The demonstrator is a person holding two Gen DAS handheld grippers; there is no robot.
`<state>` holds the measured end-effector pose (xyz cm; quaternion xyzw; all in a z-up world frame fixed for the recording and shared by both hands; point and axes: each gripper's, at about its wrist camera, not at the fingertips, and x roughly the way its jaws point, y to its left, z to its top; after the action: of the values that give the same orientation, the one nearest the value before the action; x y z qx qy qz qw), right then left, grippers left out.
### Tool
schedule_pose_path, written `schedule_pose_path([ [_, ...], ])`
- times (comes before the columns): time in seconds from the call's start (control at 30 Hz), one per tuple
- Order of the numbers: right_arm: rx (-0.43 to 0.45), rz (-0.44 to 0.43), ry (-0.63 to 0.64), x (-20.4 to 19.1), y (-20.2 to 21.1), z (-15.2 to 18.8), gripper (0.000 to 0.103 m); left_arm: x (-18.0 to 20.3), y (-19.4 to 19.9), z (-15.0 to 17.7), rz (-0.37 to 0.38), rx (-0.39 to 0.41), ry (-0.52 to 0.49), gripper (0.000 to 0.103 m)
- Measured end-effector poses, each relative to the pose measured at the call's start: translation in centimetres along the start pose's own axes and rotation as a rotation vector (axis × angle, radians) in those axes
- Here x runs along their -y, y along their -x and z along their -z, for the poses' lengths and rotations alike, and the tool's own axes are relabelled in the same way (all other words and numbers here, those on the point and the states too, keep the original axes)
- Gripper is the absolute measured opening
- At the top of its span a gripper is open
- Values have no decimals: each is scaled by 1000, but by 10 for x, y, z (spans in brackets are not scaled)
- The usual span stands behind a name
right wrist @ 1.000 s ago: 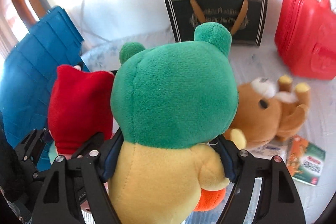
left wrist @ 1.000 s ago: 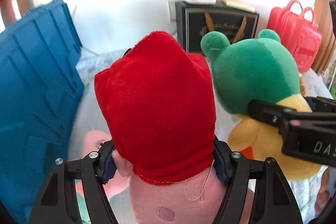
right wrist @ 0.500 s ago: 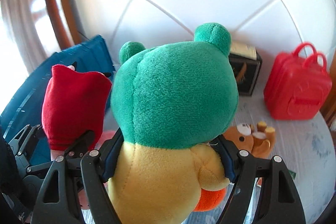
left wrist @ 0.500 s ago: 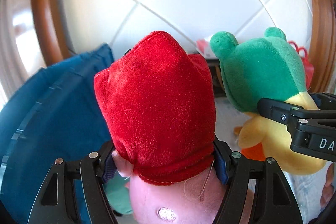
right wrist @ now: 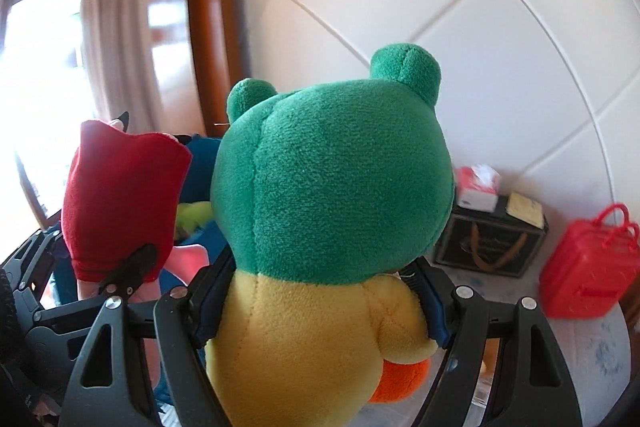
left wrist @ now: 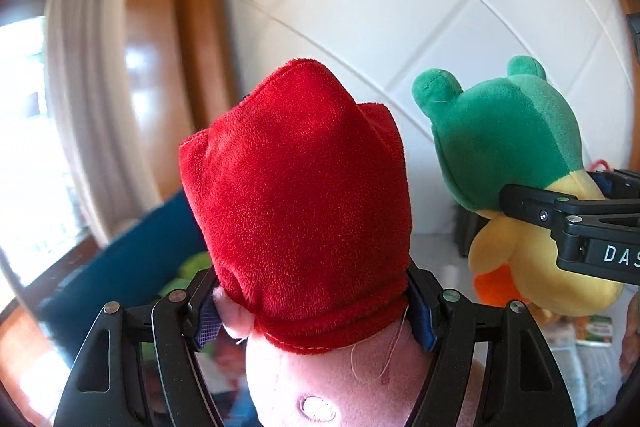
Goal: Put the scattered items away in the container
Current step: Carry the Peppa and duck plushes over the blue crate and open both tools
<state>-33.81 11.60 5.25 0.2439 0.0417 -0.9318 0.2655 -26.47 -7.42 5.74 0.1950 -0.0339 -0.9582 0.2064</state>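
Both plush toys lifted higher, blue container (left wrist: 132, 259) below, red case (right wrist: 584, 275) right

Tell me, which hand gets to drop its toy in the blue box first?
Probably the left. Its fingers hold the red-hooded pink toy nearest the blue box; the right gripper's green frog toy hangs farther away.
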Motion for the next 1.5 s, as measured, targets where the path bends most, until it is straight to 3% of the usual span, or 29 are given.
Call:
schedule_pose_path([
  [0.27, 26, -130, 78, -94, -29, -22, 77, -103, -7, 11, -162, -33, 42, 74],
  [0.5, -14, -203, 144, -165, -78, -28, 77, -172, -25, 30, -236, -107, 82, 74],
  [0.63, -66, -218, 176, -194, -114, -30, 77, -198, -41, 37, -234, -165, 101, 74],
  [0.8, -151, -216, 198, -217, -151, -20, 77, -197, -60, 54, -191, -252, 117, 74],
  [0.97, -211, -196, 213, -222, -173, -16, 77, -192, -70, 62, -175, -282, 109, 75],
  [1.5, -238, -163, 205, -217, -176, -13, 87, -175, -64, 71, -141, -350, 136, 87],
])
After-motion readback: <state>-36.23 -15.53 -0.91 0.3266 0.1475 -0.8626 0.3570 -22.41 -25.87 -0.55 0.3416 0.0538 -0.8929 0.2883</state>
